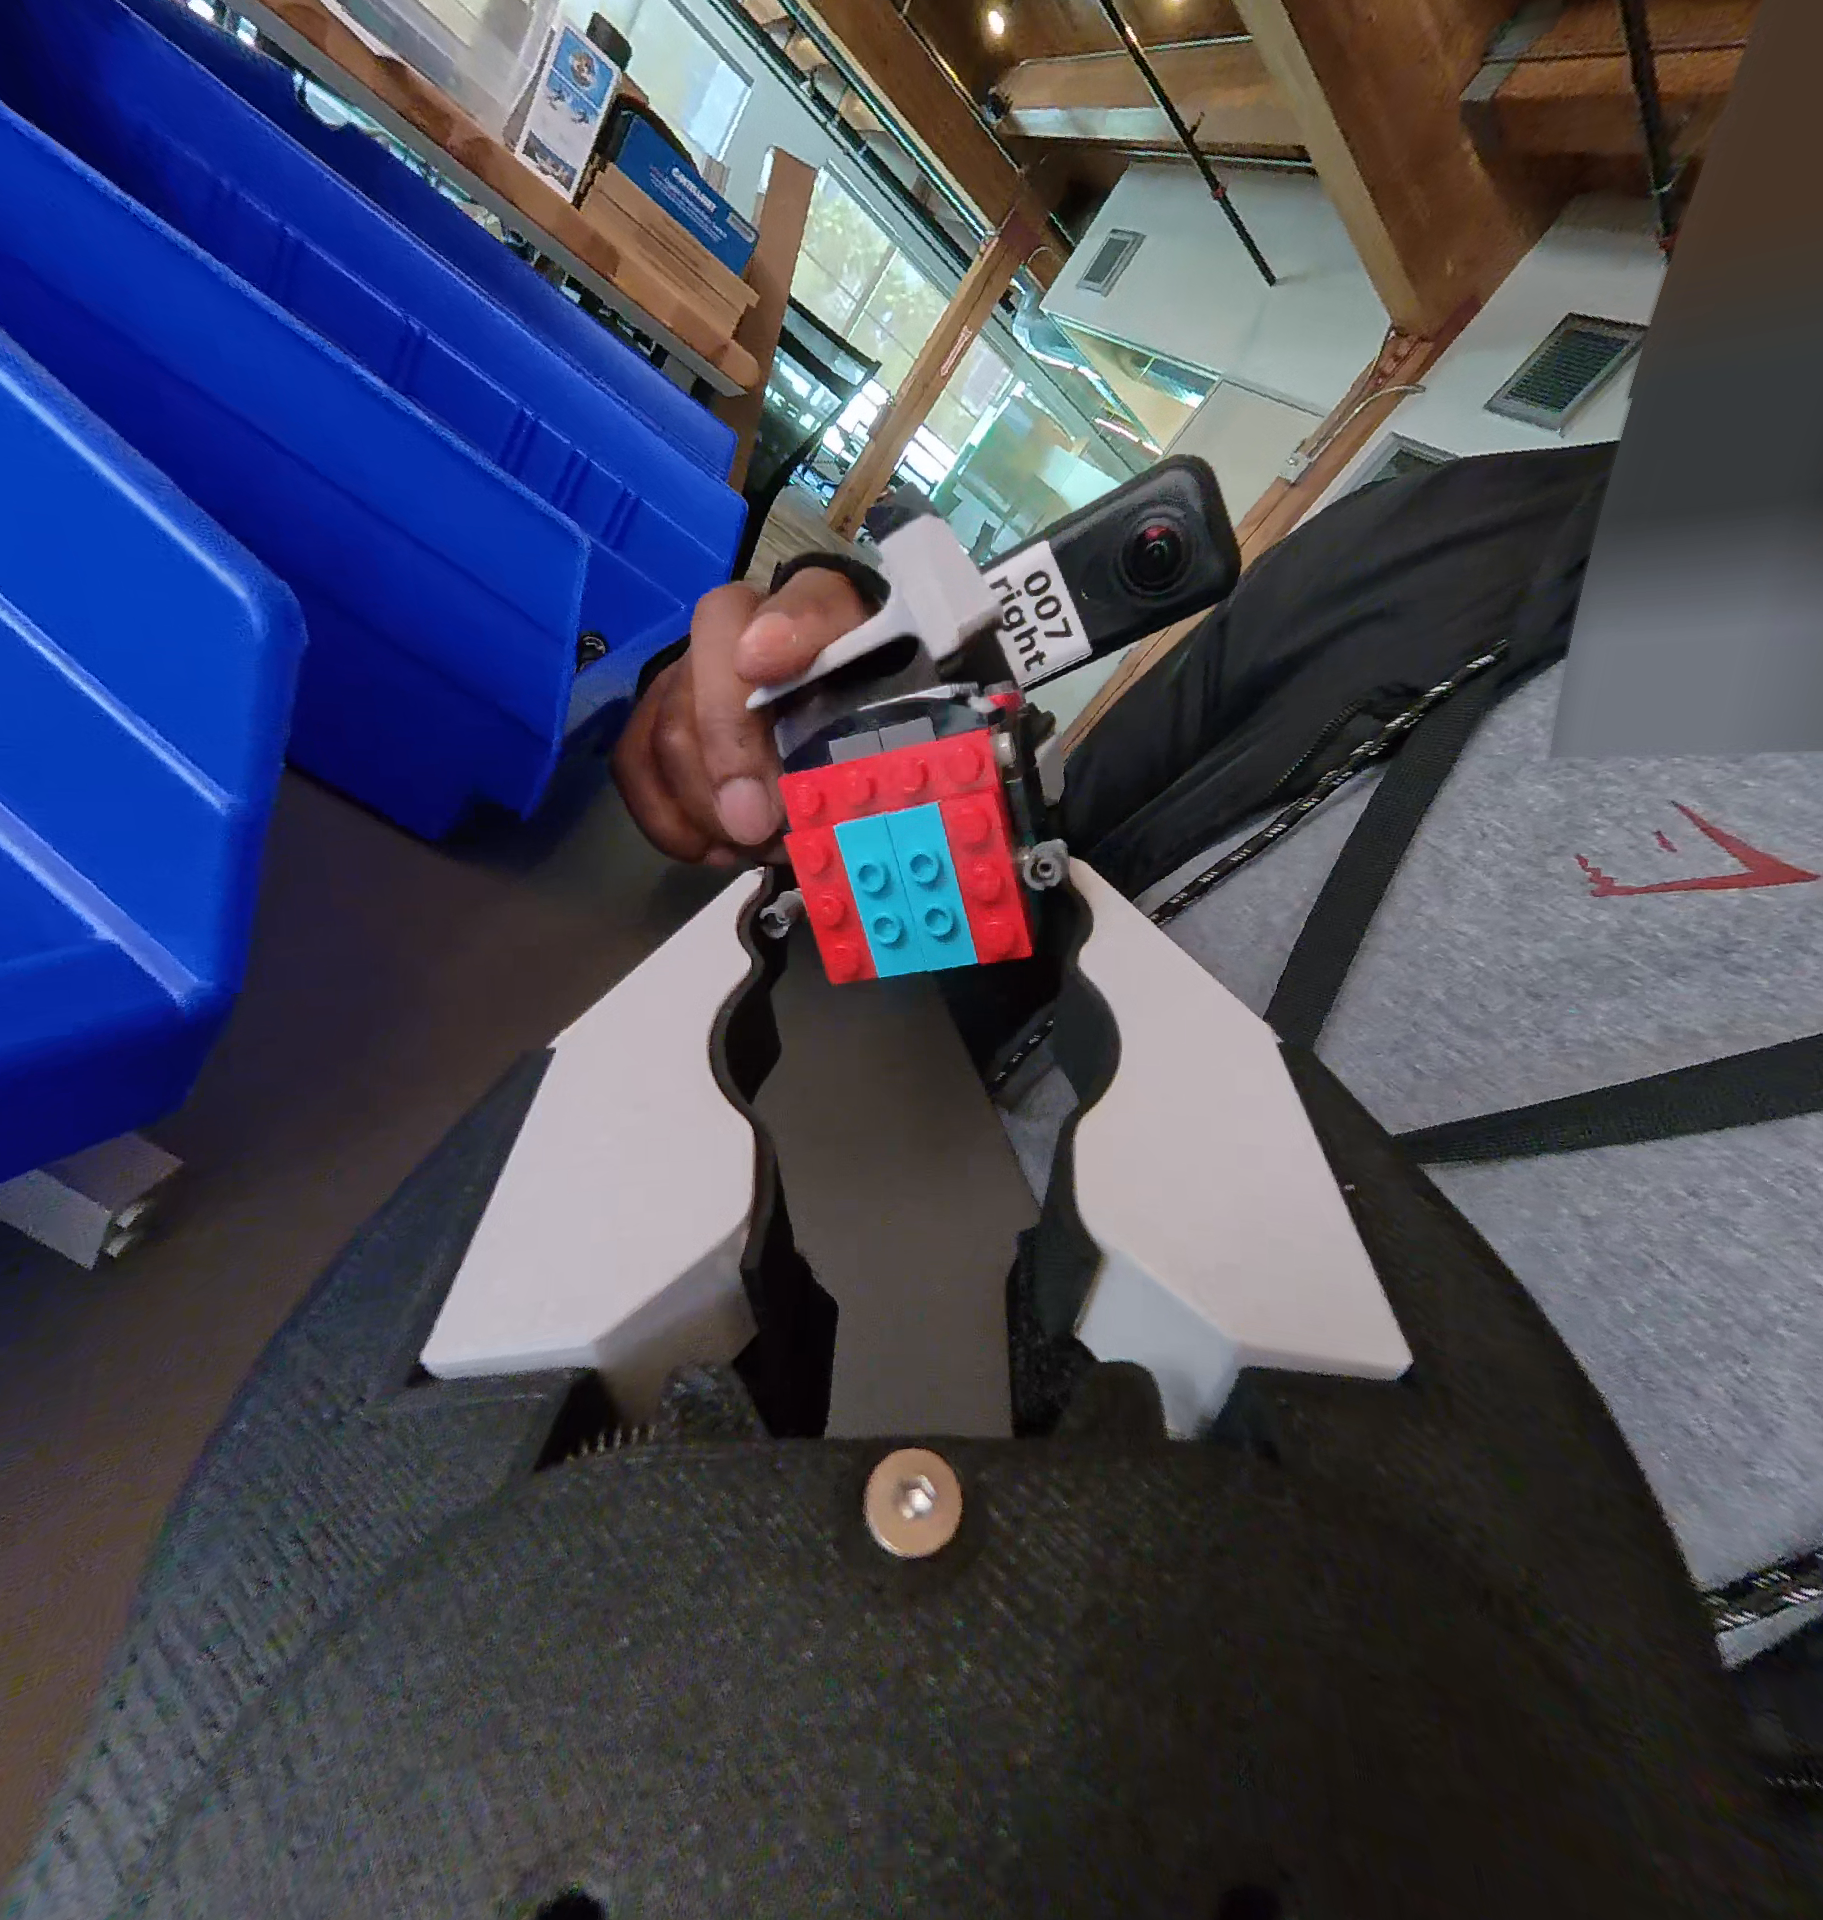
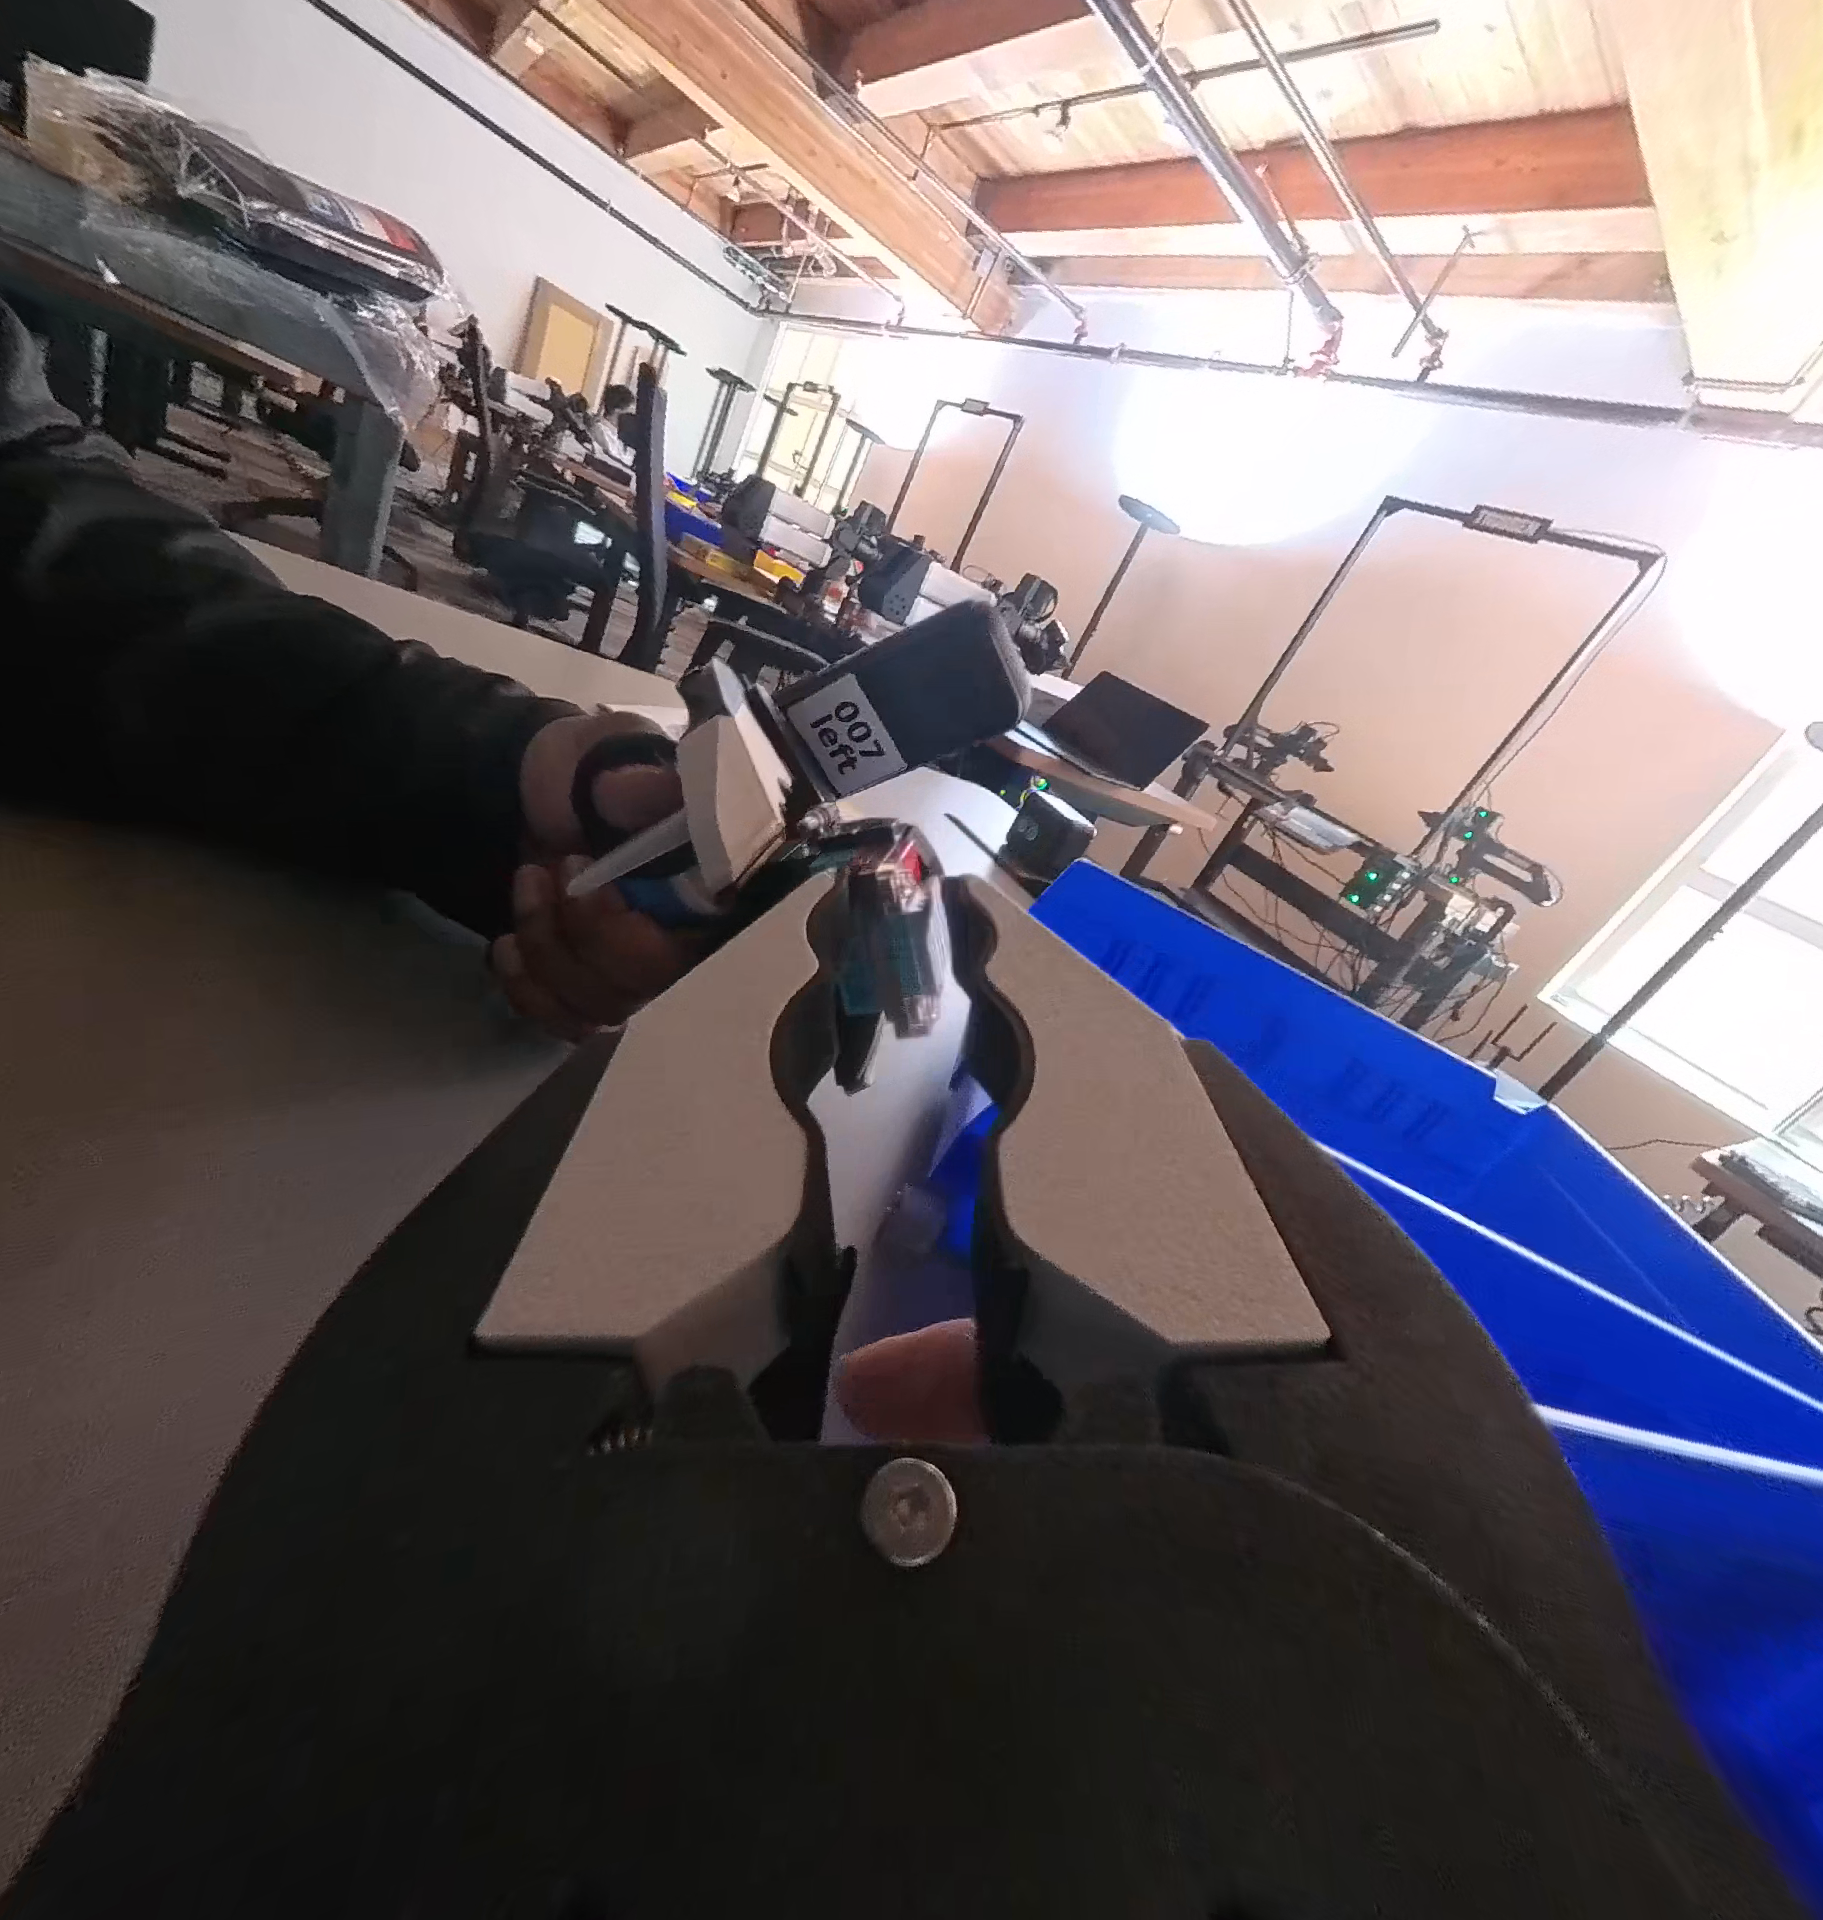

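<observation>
Workshop room, wooden ceiling beams, grey table (image 1: 367, 987).

Item 1: brick block (image 1: 907, 862), red with a turquoise middle, studs facing the left wrist view, held clear of the table.

Item 2: left gripper (image 1: 922, 894). Fingers part-open, one pale tip either side of the block, a small grey pin on each side of the block reaching toward them. Whether they grip it cannot be told.

Item 3: right gripper (image 2: 891, 904). Fingers narrowly apart, the block edge-on and blurred between the tips; firm contact cannot be told.

Item 4: right hand (image 1: 689, 758), just left of the block and behind it, around its gripper's handle; black camera (image 1: 1146, 561) above and right of the block.

Item 5: left hand (image 2: 564, 966), dark sleeve, left of the block in the right wrist view.

Item 6: blue bins (image 1: 367, 416), well left of the block in a row.

Item 7: grey felt cloth (image 1: 1509, 1039) with black straps, right of the block.
</observation>
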A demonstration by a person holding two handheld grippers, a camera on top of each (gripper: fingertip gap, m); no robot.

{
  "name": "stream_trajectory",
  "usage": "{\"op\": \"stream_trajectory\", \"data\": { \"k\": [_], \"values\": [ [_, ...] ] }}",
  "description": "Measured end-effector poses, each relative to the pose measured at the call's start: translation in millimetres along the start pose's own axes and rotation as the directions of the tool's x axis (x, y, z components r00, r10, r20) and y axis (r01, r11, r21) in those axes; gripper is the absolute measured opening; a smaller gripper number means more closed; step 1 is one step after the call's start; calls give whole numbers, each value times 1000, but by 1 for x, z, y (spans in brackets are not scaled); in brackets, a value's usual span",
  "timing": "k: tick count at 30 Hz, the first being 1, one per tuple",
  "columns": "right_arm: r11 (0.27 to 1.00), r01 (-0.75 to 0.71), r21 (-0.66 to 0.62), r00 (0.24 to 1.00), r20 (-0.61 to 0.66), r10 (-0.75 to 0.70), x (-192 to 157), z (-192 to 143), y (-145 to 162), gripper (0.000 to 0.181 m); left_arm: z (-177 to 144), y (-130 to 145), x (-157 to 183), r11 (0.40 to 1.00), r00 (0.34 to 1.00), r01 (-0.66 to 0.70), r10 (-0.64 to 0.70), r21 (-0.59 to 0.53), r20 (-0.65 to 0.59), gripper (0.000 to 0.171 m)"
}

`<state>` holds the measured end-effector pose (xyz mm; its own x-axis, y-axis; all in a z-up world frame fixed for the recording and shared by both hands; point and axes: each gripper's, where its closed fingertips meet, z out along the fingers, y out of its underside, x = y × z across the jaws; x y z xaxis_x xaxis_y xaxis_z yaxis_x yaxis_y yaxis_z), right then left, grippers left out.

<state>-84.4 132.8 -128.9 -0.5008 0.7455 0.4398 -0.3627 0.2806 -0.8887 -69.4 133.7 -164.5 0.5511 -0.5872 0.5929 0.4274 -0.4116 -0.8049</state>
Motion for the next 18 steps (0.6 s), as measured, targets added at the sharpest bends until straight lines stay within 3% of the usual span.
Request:
{"op": "stream_trajectory", "data": {
  "k": [18],
  "values": [
    [994,-99,-47,995,-18,98,7,2,8,15,0,-2,-3,993,994,110,-109,34,-23,53]
  ]
}}
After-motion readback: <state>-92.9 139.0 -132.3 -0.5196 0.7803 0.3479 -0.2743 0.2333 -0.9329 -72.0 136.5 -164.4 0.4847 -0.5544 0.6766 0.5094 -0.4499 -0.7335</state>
